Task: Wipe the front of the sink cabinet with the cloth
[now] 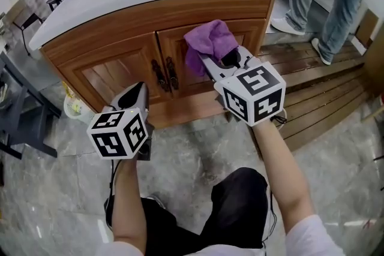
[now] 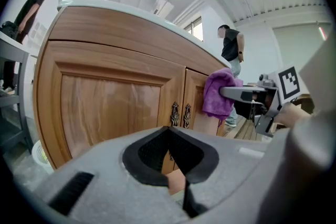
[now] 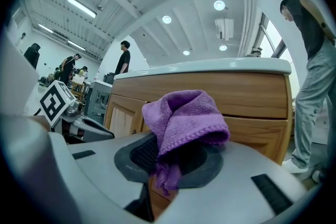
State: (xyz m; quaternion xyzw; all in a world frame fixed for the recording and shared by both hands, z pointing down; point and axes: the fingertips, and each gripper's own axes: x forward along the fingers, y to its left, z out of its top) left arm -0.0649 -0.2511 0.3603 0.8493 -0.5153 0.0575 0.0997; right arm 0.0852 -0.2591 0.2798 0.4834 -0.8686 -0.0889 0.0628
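At cabinet door (image 1: 255, 33), right tongs (image 1: 221, 62) pinch cloth (image 1: 207, 40); left tongs (image 1: 140, 88) closed

Your right gripper (image 1: 217, 62) reaches forward and sits higher than the left. Its jaws are clamped on the purple cloth (image 1: 207, 39), which drapes over their tips. Your left gripper (image 1: 139, 90) hangs lower and nearer your body, its jaws closed together with nothing between them. Your right forearm (image 1: 282, 171) and left forearm (image 1: 129, 201) are both bare and stretch out ahead of you.
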